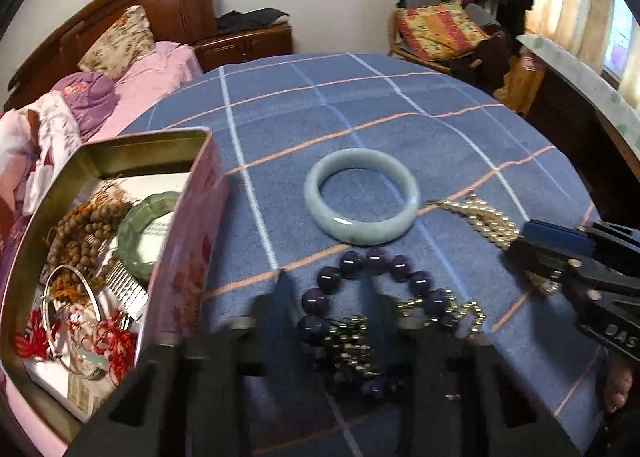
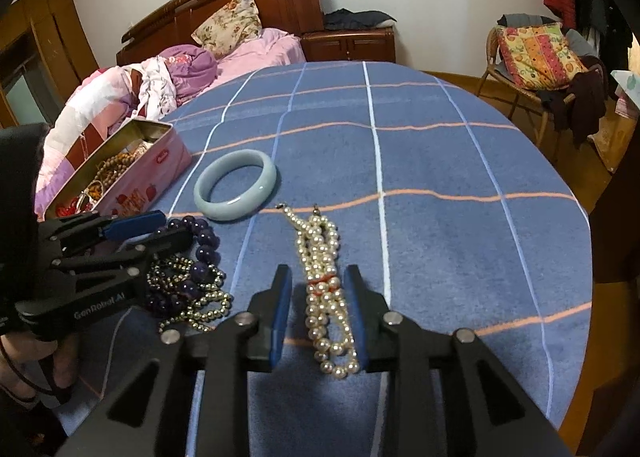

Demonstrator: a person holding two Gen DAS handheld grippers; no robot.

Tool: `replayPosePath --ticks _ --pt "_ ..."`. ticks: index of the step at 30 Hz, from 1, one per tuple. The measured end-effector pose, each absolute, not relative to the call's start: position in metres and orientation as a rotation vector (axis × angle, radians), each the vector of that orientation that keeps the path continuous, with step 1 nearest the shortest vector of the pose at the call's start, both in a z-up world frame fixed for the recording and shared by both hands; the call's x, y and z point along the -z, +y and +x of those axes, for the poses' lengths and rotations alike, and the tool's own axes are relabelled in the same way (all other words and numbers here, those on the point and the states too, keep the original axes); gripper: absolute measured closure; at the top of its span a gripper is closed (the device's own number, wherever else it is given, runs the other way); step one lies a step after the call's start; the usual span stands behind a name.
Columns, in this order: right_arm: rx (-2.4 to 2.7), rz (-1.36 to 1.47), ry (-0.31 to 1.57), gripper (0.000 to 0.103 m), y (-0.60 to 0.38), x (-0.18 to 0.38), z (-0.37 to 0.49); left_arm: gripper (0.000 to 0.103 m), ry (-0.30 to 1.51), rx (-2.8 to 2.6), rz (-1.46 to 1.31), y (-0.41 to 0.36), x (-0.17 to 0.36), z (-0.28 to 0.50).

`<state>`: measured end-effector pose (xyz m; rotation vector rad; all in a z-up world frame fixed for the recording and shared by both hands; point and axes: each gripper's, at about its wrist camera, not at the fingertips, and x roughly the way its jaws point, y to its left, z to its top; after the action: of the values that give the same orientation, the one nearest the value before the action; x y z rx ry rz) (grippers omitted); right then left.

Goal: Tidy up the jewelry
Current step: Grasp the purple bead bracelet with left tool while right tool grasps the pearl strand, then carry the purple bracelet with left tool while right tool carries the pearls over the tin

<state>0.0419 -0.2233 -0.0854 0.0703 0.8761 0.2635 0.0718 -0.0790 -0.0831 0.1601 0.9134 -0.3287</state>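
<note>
One pink tin (image 1: pixel 188 257) holds beads (image 1: pixel 80 233), bangles (image 1: pixel 144 233).

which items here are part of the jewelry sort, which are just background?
Job: pale jade bangle; pearl strand between the open right tongs; purple bead bracelet and gold bead chain at the left tongs; pink tin holding jewelry.

Background: bed, floral pillow, chair with cushion.

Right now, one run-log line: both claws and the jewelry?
left claw: over purple bracelet, grip unclear | right claw: open, astride pearl necklace | bangle: loose on cloth | tin: open
</note>
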Motion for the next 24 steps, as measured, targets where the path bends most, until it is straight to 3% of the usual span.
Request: replayPosePath --ticks 2,4,24 --pt "-0.278 0.051 0.904 0.071 -0.218 0.089 0.045 0.088 0.908 0.339 0.17 -0.083 0.083 0.069" --pt "-0.295 0.034 0.908 0.087 -0.215 0.089 0.046 0.09 0.889 0.341 0.174 -0.085 0.08 0.065" --pt "-0.275 0.065 0.735 0.088 -0.22 0.049 0.028 0.09 0.635 0.358 0.048 -0.054 -0.006 0.03"
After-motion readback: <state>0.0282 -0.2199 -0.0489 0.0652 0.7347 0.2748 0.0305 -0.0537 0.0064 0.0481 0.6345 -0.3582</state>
